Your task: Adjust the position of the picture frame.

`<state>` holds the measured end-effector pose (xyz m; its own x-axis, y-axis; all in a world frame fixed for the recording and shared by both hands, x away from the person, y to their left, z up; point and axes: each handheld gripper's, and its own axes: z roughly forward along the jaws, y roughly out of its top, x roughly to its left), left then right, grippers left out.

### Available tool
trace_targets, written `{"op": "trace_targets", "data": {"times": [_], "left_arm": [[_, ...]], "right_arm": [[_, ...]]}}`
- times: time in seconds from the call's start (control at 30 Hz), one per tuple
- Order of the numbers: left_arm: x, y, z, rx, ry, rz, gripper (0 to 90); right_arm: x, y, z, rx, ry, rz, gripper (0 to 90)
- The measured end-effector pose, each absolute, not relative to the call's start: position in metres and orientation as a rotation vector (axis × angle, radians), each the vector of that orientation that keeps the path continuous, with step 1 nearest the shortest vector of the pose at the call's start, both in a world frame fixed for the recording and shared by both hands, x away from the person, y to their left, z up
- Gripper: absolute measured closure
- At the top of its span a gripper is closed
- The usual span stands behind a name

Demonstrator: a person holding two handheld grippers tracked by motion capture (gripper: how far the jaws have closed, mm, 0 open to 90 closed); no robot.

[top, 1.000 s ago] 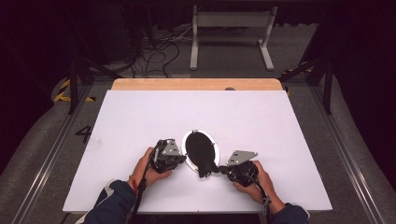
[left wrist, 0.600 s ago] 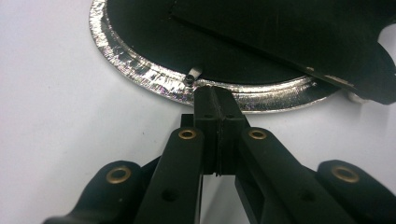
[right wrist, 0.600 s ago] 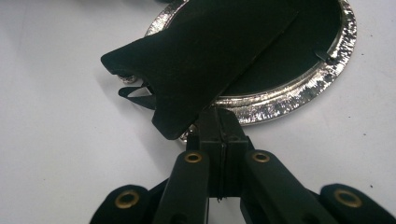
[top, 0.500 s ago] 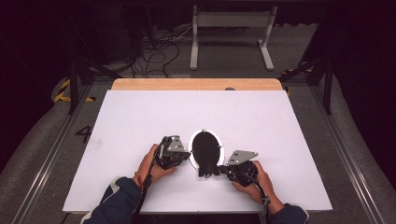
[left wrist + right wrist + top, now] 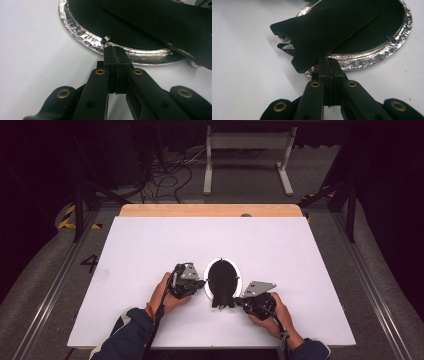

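Observation:
An oval picture frame (image 5: 222, 279) with a silver rim (image 5: 82, 37) lies face down on the white table (image 5: 150, 250), its black back up. A black easel stand (image 5: 324, 32) lies across the back, pointing to the near side. My left gripper (image 5: 202, 282) is shut, with its tips (image 5: 115, 50) against the frame's left rim, beside a small metal tab (image 5: 106, 40). My right gripper (image 5: 239, 302) is also shut. Its tips (image 5: 329, 62) meet the near right rim (image 5: 362, 60) just under the stand's foot. Nothing shows between either pair of jaws.
The white table top ends in a wooden strip (image 5: 210, 210) at the far edge. Beyond it are cables (image 5: 170, 175) and a grey stand (image 5: 247, 155) on the floor. Metal rails (image 5: 370, 285) run along both sides of the table.
My left gripper has edged right, up to the frame's rim, and the frame has shifted slightly to the right. The right gripper has stayed put.

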<state>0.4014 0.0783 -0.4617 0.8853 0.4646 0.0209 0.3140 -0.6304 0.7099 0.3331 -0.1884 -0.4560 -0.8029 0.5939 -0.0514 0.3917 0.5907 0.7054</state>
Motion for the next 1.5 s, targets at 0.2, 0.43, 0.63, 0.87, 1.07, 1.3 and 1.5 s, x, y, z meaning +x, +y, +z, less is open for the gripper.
{"op": "trace_targets", "data": {"times": [0.2, 0.43, 0.63, 0.87, 1.07, 1.3, 1.5], "left_arm": [[0.403, 0.076, -0.461, 2.305, 0.554, 0.271, 90.0], [0.402, 0.074, -0.461, 2.307, 0.555, 0.292, 90.0], [0.4, 0.075, -0.46, 2.321, 0.534, 0.284, 89.9], [0.393, 0.08, -0.456, 2.337, 0.5, 0.303, 88.2], [0.382, 0.094, -0.446, 2.309, 0.476, 0.318, 86.1], [0.37, 0.121, -0.44, 2.253, 0.474, 0.345, 80.0], [0.351, 0.155, -0.437, 2.185, 0.502, 0.389, 67.6]], "right_arm": [[0.332, -0.188, -0.456, 0.808, 2.536, 1.02, 90.0], [0.332, -0.188, -0.456, 0.803, 2.535, 1.015, 90.0], [0.333, -0.189, -0.456, 0.813, 2.538, 1.024, 90.0], [0.333, -0.189, -0.455, 0.822, 2.548, 1.02, 88.9], [0.331, -0.19, -0.45, 0.813, 2.545, 1.028, 88.6], [0.328, -0.192, -0.443, 0.813, 2.529, 1.04, 84.3], [0.323, -0.195, -0.436, 0.812, 2.531, 1.048, 79.5]]}}
